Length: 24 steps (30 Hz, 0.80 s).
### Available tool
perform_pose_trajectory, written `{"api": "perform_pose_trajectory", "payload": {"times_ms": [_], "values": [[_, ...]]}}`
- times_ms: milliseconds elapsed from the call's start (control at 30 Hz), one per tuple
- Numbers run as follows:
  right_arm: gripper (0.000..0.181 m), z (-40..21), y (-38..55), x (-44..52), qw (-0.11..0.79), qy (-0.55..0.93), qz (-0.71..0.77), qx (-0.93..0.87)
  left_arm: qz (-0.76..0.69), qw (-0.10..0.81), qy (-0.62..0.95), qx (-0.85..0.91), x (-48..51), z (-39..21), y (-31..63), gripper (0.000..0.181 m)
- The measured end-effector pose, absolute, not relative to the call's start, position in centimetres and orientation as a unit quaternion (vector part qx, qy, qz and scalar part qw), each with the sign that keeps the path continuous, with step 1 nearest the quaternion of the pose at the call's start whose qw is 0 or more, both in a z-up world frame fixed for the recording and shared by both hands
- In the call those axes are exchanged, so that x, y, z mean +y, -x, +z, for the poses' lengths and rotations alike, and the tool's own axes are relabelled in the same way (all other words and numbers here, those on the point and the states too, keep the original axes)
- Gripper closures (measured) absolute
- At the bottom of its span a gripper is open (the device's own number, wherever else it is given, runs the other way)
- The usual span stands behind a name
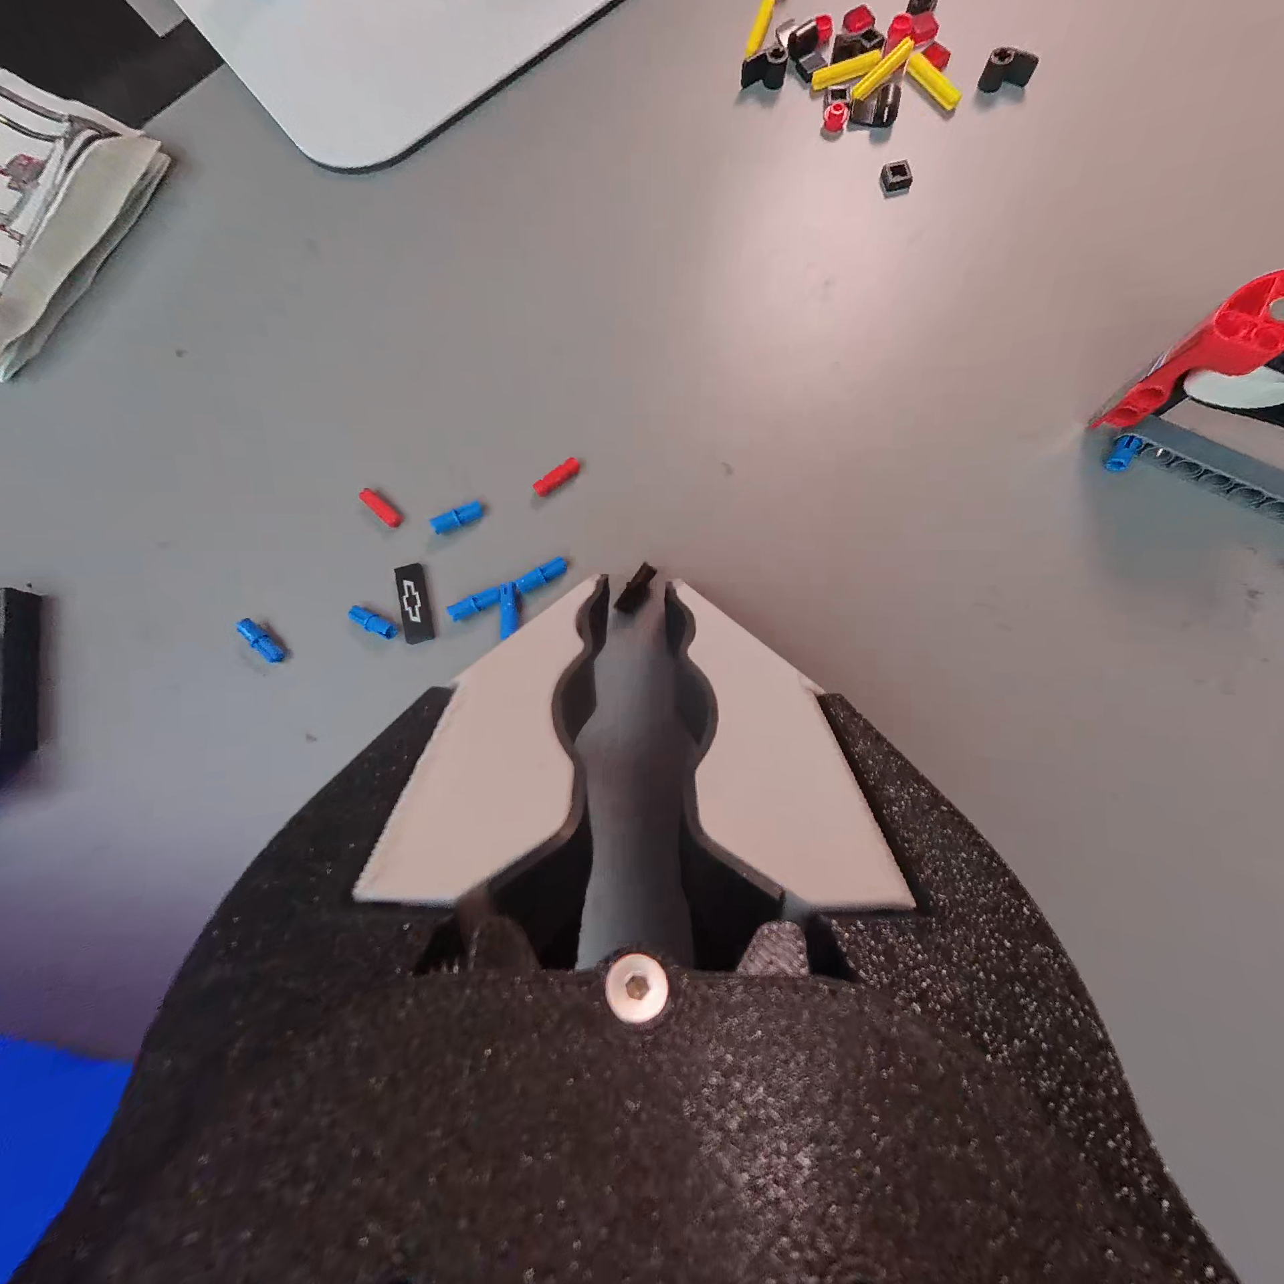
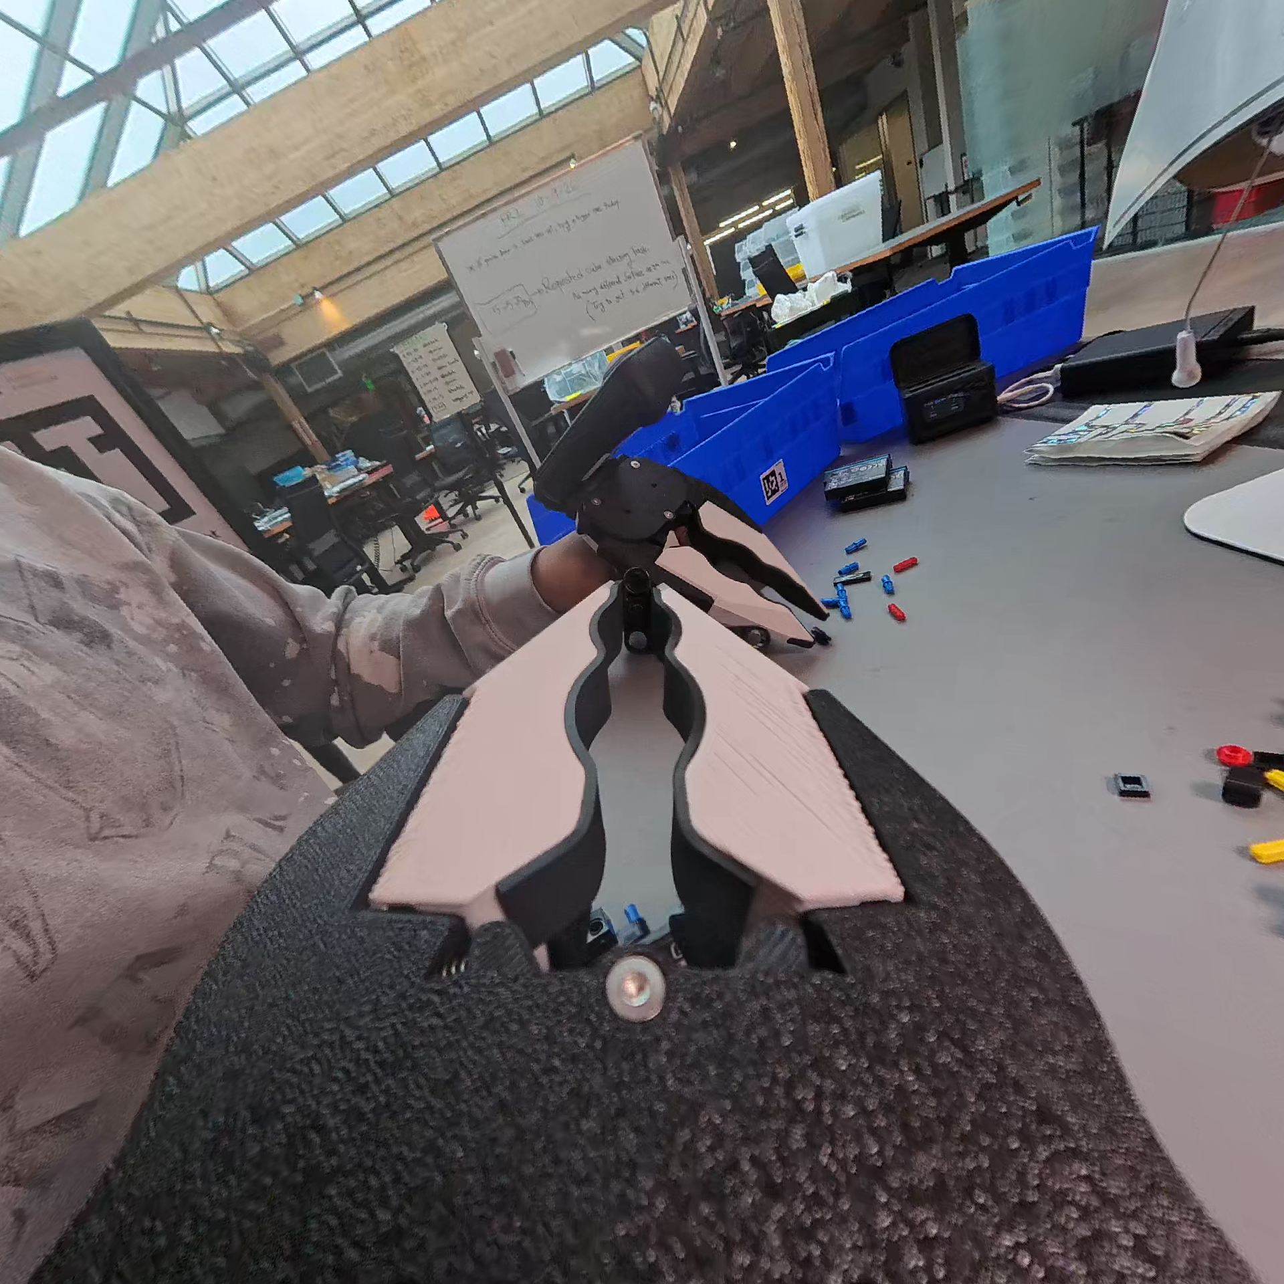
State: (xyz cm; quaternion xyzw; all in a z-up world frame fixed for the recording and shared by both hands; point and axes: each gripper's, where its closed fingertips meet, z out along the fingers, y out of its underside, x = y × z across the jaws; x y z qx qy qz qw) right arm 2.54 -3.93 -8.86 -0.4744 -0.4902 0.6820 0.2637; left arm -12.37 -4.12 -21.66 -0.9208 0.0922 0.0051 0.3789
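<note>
Left claw (image 1: 634, 590) grips black pin (image 1: 636, 589); right claw (image 2: 636, 611) black connector (image 2: 636, 615).

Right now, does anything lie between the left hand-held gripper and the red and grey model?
Nothing visible: only bare table separates the left hand-held gripper, shut on a black peg, from the model. Blue pegs lie on its other side.

Timber beams (image 2: 333, 132) carry skylights (image 2: 83, 90) over a workshop with a whiteboard (image 2: 563, 257), desks and a grey table (image 1: 695, 313).
</note>
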Motion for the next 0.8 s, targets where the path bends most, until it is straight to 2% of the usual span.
{"api": "perform_pose_trajectory", "payload": {"times_ms": [67,200,300,800], "values": [[0.174,-8.7,-2.5,-4.0,0.257,0.474,0.69,-0.483,-0.036,0.417,0.901,0.118,-3.8,-20.1,10.5,0.157],[0.175,-8.4,-2.4,-4.1,0.236,0.476,0.711,-0.46,-0.227,0.516,0.807,0.177,-4.5,-14.1,3.0,0.159],[0.174,-8.5,-2.0,-4.3,0.205,0.488,0.727,-0.436,-0.289,0.556,0.752,0.201,-5.4,-11.0,-0.3,0.163],[0.174,-8.8,-0.2,-6.2,0.084,0.544,0.765,-0.334,-0.114,0.626,0.716,0.288,-6.0,-9.4,-1.5,0.177]]}}
